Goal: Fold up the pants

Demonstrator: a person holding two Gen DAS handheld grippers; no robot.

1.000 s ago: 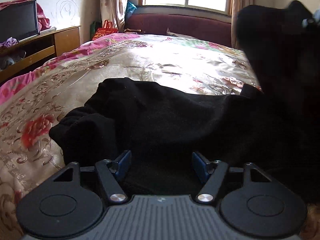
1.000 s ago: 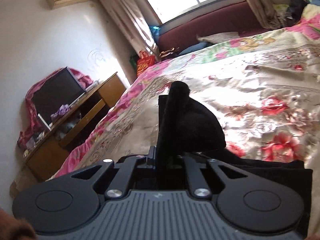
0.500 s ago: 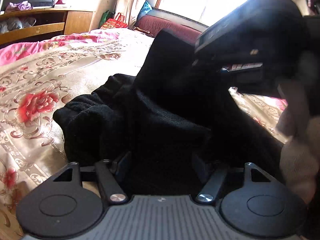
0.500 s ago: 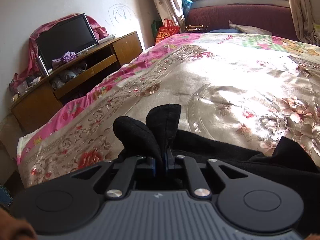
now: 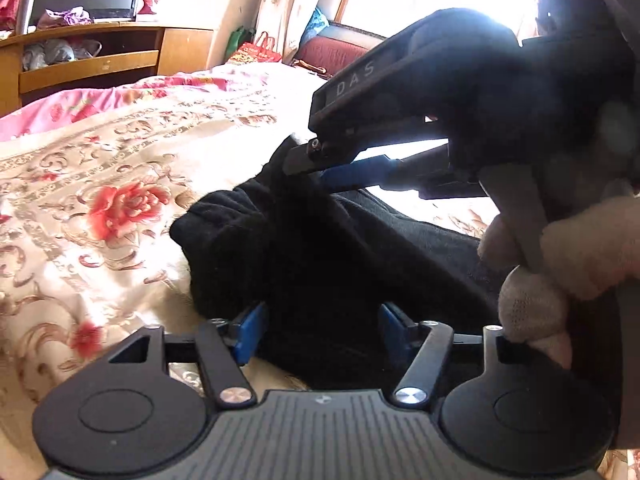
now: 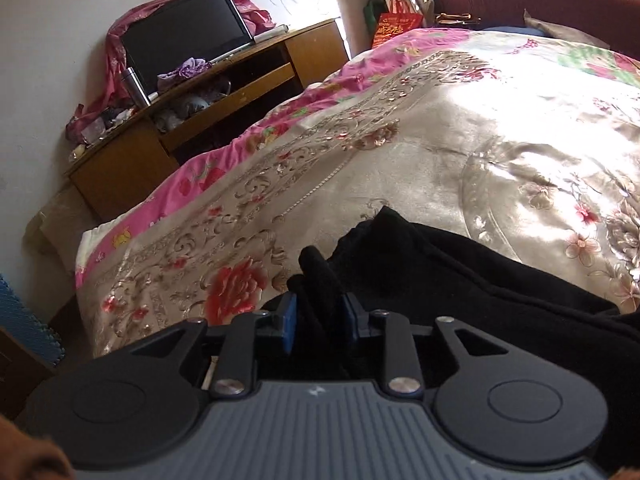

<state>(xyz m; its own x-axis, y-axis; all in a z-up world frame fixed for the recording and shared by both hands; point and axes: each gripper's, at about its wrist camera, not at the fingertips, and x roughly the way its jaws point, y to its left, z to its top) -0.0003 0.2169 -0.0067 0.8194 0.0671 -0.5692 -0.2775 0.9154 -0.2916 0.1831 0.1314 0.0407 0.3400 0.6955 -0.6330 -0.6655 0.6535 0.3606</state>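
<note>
Pants: I see the black pants [image 5: 320, 248] bunched on the floral bedspread [image 5: 120, 168], near its edge.
Handling: I judge them soft, thick and limp, not slippery; I'd take hold at a hem or a fold edge.
Right gripper [image 6: 318, 320]: jaws have just been opening, a tuft of cloth between the pads, no longer clenched.
Left gripper [image 5: 320, 332]: spread wide, straddling cloth, not pinching.
Containers: only the red bag [image 6: 396, 26] by the window; I cannot tell its contents.

pants [image 6: 460, 280] cut off at right
</note>
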